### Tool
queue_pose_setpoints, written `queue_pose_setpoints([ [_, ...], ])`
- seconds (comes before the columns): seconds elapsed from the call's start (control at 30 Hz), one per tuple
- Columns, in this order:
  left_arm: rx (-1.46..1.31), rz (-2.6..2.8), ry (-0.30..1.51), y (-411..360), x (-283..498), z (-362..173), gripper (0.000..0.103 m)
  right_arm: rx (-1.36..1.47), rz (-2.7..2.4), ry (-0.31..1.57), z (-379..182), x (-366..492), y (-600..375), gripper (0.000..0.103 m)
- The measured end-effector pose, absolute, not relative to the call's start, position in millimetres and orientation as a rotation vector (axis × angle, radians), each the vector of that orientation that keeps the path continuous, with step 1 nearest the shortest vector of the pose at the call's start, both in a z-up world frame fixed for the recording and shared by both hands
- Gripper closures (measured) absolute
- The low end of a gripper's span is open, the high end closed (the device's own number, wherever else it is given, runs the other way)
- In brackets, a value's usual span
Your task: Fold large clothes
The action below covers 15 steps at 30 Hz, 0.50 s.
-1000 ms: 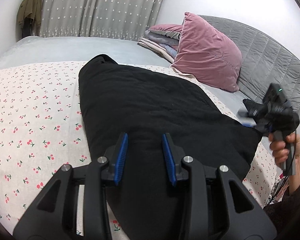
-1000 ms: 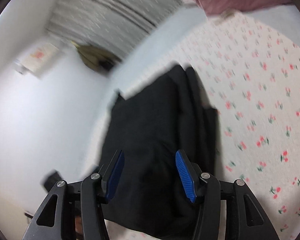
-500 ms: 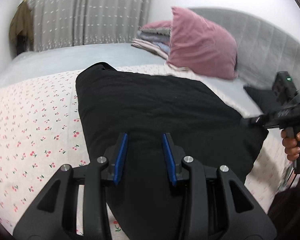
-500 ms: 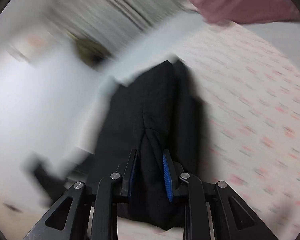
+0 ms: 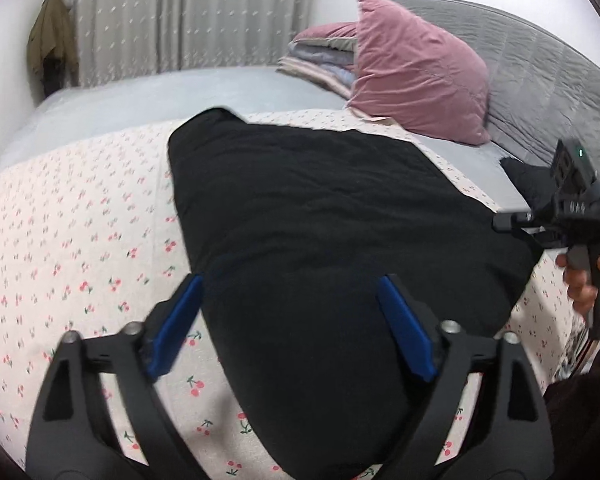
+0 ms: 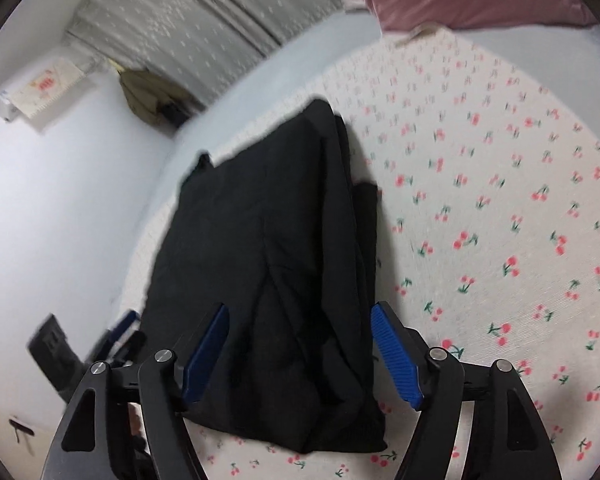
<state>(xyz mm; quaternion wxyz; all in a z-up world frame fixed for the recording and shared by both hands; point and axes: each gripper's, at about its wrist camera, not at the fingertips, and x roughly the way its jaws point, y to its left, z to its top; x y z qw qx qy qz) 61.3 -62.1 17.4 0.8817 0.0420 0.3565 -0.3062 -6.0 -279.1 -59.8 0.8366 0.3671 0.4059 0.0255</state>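
Left gripper (image 5: 290, 322): fingers (image 5: 180, 320) spread wide, having just opened; black garment (image 5: 320, 220) lies below the gap, pads not pressing it. Right gripper (image 6: 300, 354): blue fingers (image 6: 396, 356) also apart, just opened, folded edge of the garment beneath them, no grip visible.

Garment folded into a long dark slab, flat on the cherry-print sheet (image 5: 80, 240) on the bed (image 5: 180, 88). In the right wrist view, layered edges show along its right side.

Surroundings: pink pillow (image 5: 416, 84) propped against grey quilted headboard (image 5: 540, 64), beside it a stack of folded bedding (image 5: 320, 60). Patterned curtain (image 5: 188, 16) behind the bed; olive jacket (image 5: 52, 40) hanging on the wall at left. Person's hand (image 5: 584, 280) on the right gripper's handle at the frame's right edge.
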Motion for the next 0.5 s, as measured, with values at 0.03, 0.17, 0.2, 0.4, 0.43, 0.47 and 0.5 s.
queue_pose_setpoints([
  [0.03, 0.062, -0.620, 0.767, -59.7, 65.8, 15.2, 0.004, 0.782, 0.057, 0.875, -65.6, -6.7, -284.4, 0.027],
  [0.17, 0.001, -0.602, 0.820, -54.4, 73.3, 9.7, 0.002, 0.821, 0.091, 0.892, -78.0, 4.0, -287.7, 0.023],
  [0.2, -0.009, -0.597, 0.833, -54.0, 74.8, 9.2, 0.001, 0.826, 0.092, 0.892, -78.0, 3.0, -288.8, 0.022],
  [0.4, -0.057, -0.586, 0.887, -49.9, 80.6, 9.7, 0.001, 0.851, 0.080, 0.886, -72.2, 3.5, -296.6, 0.021],
  [0.43, -0.075, -0.594, 0.900, -48.5, 83.2, 9.9, 0.001, 0.857, 0.078, 0.883, -70.1, 5.0, -299.0, 0.021],
  [0.47, -0.096, -0.614, 0.912, -47.0, 86.5, 10.0, 0.001, 0.857, 0.077, 0.877, -67.3, 7.3, -302.0, 0.021],
  [0.5, -0.133, -0.656, 0.928, -44.7, 91.2, 10.2, 0.001, 0.860, 0.075, 0.869, -64.5, 9.6, -305.6, 0.021],
])
